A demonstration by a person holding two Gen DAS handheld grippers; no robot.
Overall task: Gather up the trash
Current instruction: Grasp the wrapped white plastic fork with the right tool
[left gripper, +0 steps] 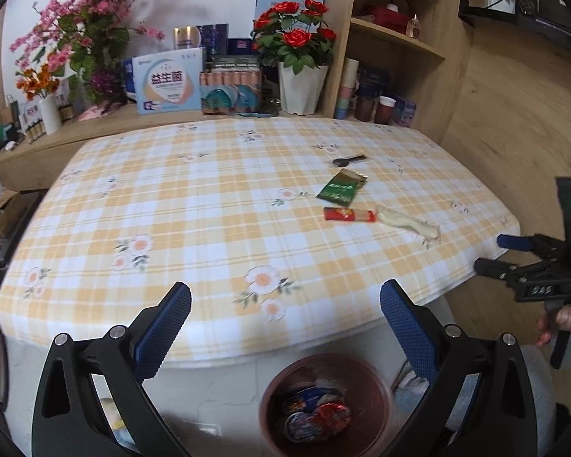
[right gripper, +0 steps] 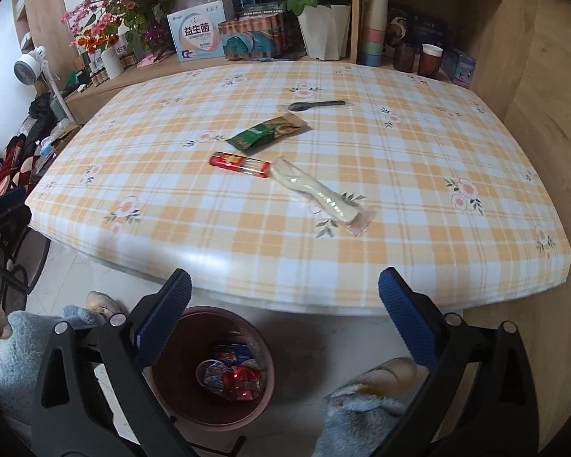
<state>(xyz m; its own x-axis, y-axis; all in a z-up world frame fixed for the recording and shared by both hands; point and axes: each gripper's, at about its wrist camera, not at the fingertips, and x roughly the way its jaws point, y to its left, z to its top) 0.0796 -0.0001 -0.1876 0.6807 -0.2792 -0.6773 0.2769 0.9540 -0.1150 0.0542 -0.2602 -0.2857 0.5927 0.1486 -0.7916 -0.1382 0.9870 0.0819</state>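
On the checked tablecloth (left gripper: 171,205) (right gripper: 418,175) lie a green wrapper (left gripper: 340,189) (right gripper: 266,134), a red wrapper (left gripper: 349,214) (right gripper: 239,163), a clear plastic wrapper (left gripper: 409,223) (right gripper: 319,192) and a small dark spoon-like item (left gripper: 349,160) (right gripper: 316,104). A brown bin (left gripper: 278,392) (right gripper: 194,415) with several wrappers inside stands on the floor below the table's near edge. My left gripper (left gripper: 285,308) is open and empty above the bin. My right gripper (right gripper: 285,301) is open and empty above the table's near edge; it also shows at the right of the left wrist view (left gripper: 493,253).
A wooden shelf behind the table holds flower pots (left gripper: 302,87) (right gripper: 325,30), boxes (left gripper: 169,80) (right gripper: 198,34) and cups (right gripper: 375,30). A white fan (right gripper: 32,64) and clutter stand at the left. Slippered feet (right gripper: 377,384) are beside the bin.
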